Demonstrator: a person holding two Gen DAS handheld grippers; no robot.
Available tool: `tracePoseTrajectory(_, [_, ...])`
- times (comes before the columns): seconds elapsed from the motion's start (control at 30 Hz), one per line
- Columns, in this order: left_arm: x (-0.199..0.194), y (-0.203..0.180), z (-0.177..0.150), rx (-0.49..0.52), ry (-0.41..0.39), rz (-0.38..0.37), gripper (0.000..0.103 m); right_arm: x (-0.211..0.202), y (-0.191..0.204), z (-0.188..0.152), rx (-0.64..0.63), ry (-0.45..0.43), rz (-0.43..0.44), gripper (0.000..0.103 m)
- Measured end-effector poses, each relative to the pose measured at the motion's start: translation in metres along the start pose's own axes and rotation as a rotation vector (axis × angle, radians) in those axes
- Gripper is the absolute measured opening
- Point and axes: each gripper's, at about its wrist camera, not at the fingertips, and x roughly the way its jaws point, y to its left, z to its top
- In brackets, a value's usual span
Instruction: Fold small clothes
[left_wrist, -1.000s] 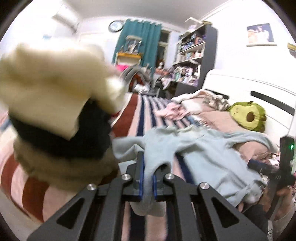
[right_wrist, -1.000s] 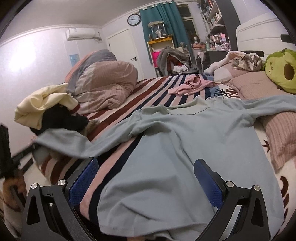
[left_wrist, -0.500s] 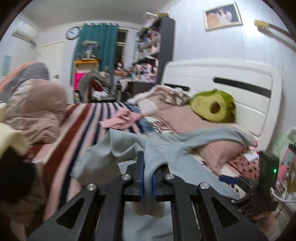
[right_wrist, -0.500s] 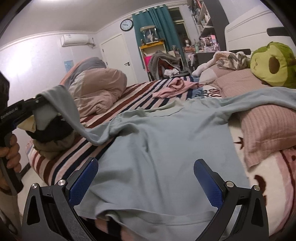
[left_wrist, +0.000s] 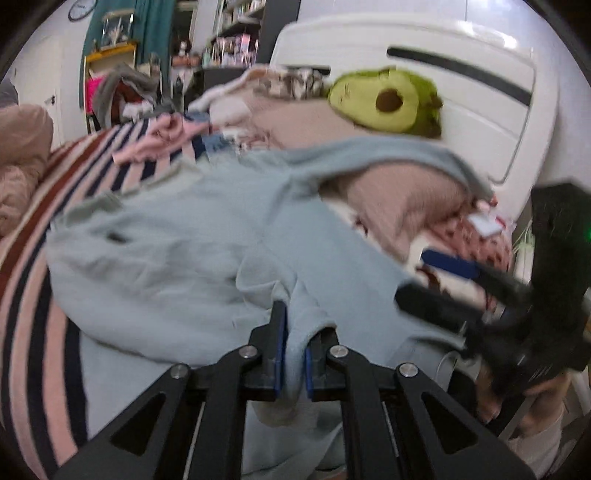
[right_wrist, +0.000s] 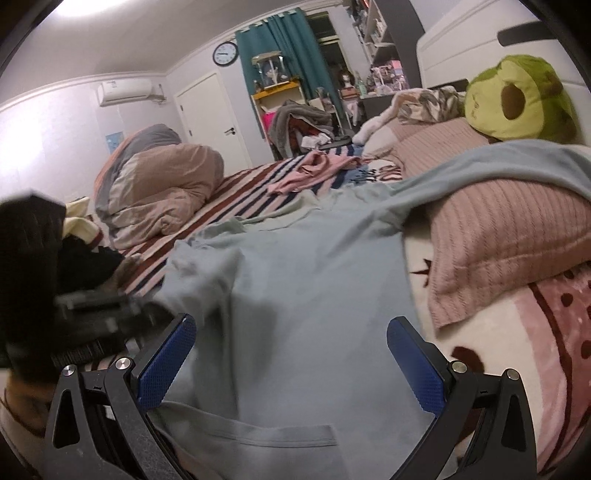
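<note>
L gripper (left_wrist: 293, 354), bottom centre of its view, is clamped on a sleeve of the blue top (left_wrist: 207, 236); cloth is bunched betw the blue pads. The top lies spread over the striped bed (left_wrist: 33, 266), w/ its other sleeve draped up over a pink pillow (left_wrist: 402, 199) at centre right. R gripper (right_wrist: 291, 365), bottom of its own view, has jaws wide apart above the top's hem, gripping nothing. Avocado plush (right_wrist: 517, 99) sits upper right, pink garment (right_wrist: 314, 170) at mid-frame.
</note>
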Motion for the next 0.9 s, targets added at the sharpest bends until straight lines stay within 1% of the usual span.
tracePoseTrajectory(0.03, [0.004,0.0,-0.005,0.001,0.025,-0.007,0.007,0.001,-0.003,0.0,0.001,0.004,-0.004,0.102])
tracePoseTrajectory(0.1, [0.006,0.001,-0.011,0.019,0.043,-0.017,0.01,0.003,-0.006,-0.001,-0.004,0.014,-0.024,0.102])
tracePoseTrajectory(0.17, [0.0,0.002,-0.016,0.032,0.045,-0.017,0.019,0.007,-0.008,-0.001,-0.008,0.035,-0.042,0.102])
tracePoseTrajectory(0.2, [-0.006,0.005,-0.018,0.025,0.042,-0.024,0.028,0.009,-0.008,-0.001,-0.008,0.049,-0.042,0.102])
tracePoseTrajectory(0.23, [-0.014,0.009,-0.02,0.012,0.032,-0.037,0.043,0.011,-0.007,0.0,-0.008,0.064,-0.031,0.102])
tracePoseTrajectory(0.27, [-0.019,0.011,-0.021,0.005,0.025,-0.053,0.054,0.014,-0.006,0.001,-0.01,0.08,-0.02,0.102])
tracePoseTrajectory(0.3, [-0.026,0.014,-0.023,-0.003,0.017,-0.09,0.075,0.015,-0.006,0.001,-0.017,0.085,-0.018,0.102])
tracePoseTrajectory(0.33, [-0.036,0.017,-0.024,-0.011,-0.001,-0.136,0.08,0.016,-0.002,0.003,-0.029,0.08,-0.026,0.102])
tracePoseTrajectory(0.4, [-0.052,0.019,-0.026,-0.021,-0.033,-0.182,0.08,0.015,0.004,0.003,-0.043,0.051,-0.05,0.102])
tracePoseTrajectory(0.47, [-0.066,0.023,-0.028,-0.027,-0.065,-0.17,0.08,0.014,0.011,0.005,-0.053,0.018,-0.068,0.102])
tracePoseTrajectory(0.53, [-0.081,0.032,-0.03,-0.049,-0.096,-0.134,0.08,0.014,0.019,0.008,-0.069,0.015,-0.056,0.102])
tracePoseTrajectory(0.6, [-0.093,0.044,-0.034,-0.075,-0.122,-0.099,0.08,0.014,0.026,0.011,-0.083,0.038,-0.023,0.102])
tracePoseTrajectory(0.63, [-0.099,0.052,-0.038,-0.088,-0.133,-0.067,0.08,0.013,0.029,0.012,-0.085,0.048,-0.004,0.102])
tracePoseTrajectory(0.7, [-0.106,0.067,-0.046,-0.113,-0.143,-0.007,0.08,0.011,0.035,0.015,-0.085,0.062,0.052,0.102])
tracePoseTrajectory(0.8, [-0.111,0.087,-0.059,-0.155,-0.153,0.041,0.08,0.011,0.053,0.014,-0.111,0.084,0.098,0.102])
tracePoseTrajectory(0.87, [-0.112,0.097,-0.064,-0.179,-0.159,0.065,0.08,0.018,0.071,0.01,-0.153,0.116,0.103,0.1])
tracePoseTrajectory(0.9, [-0.113,0.1,-0.066,-0.19,-0.162,0.075,0.08,0.025,0.081,0.006,-0.179,0.141,0.102,0.096])
